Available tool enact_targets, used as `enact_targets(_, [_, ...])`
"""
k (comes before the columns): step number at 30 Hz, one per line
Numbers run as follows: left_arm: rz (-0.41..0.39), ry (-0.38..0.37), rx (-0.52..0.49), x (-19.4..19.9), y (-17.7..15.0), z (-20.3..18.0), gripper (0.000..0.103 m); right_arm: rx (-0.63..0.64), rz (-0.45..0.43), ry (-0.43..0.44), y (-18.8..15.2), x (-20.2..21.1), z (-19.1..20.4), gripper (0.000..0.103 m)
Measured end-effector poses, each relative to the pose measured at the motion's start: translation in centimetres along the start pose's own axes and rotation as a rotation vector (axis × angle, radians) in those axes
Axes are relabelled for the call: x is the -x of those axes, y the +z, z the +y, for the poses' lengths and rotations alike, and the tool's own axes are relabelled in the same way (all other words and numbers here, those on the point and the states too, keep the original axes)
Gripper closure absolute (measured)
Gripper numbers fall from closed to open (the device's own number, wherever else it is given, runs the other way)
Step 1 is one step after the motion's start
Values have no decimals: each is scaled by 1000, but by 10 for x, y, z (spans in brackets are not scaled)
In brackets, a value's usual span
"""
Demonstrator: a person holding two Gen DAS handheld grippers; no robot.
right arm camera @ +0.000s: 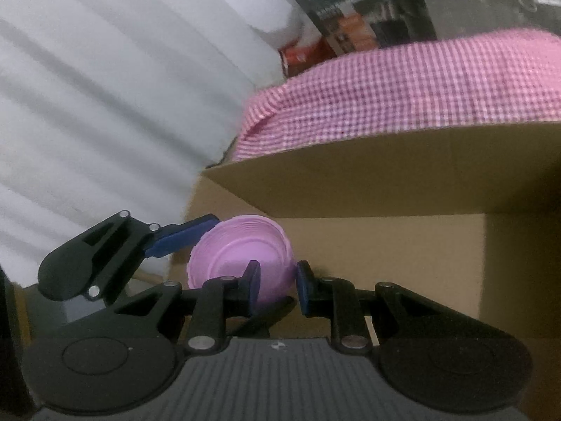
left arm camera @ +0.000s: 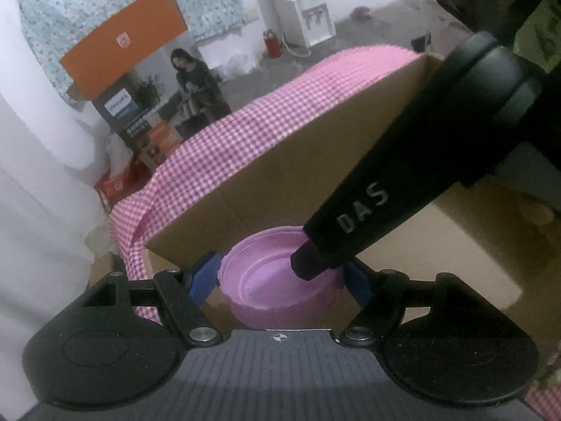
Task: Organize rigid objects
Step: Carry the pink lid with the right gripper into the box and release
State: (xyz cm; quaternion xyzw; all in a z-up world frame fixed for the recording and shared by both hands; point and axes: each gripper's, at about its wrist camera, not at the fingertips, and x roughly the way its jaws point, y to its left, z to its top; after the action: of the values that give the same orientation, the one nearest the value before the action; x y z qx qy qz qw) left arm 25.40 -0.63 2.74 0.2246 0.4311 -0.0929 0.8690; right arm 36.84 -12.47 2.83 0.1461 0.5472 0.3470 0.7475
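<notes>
A stack of pink ridged plastic bowls (left arm camera: 277,280) sat tilted inside an open cardboard box (left arm camera: 280,147). The left gripper (left arm camera: 280,279) clasped the stack across its rim; the right gripper (right arm camera: 278,286) pinched the rim's near edge.

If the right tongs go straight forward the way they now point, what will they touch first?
Probably nothing new: the right tongs already pinch the rim of the pink bowl, which the left tongs also hold. Beyond the bowl stands the cardboard box wall; how far is unclear.
</notes>
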Motion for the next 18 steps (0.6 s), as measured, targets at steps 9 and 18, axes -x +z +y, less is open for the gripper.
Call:
enact_targets(9, [72,33,-21,-25,2,2,27,-53,54,-7,9,-31,-14,79])
enact_targets(18, [73,39,-10,-25,7,1,26,-90,66,0,17,-54,-24,80])
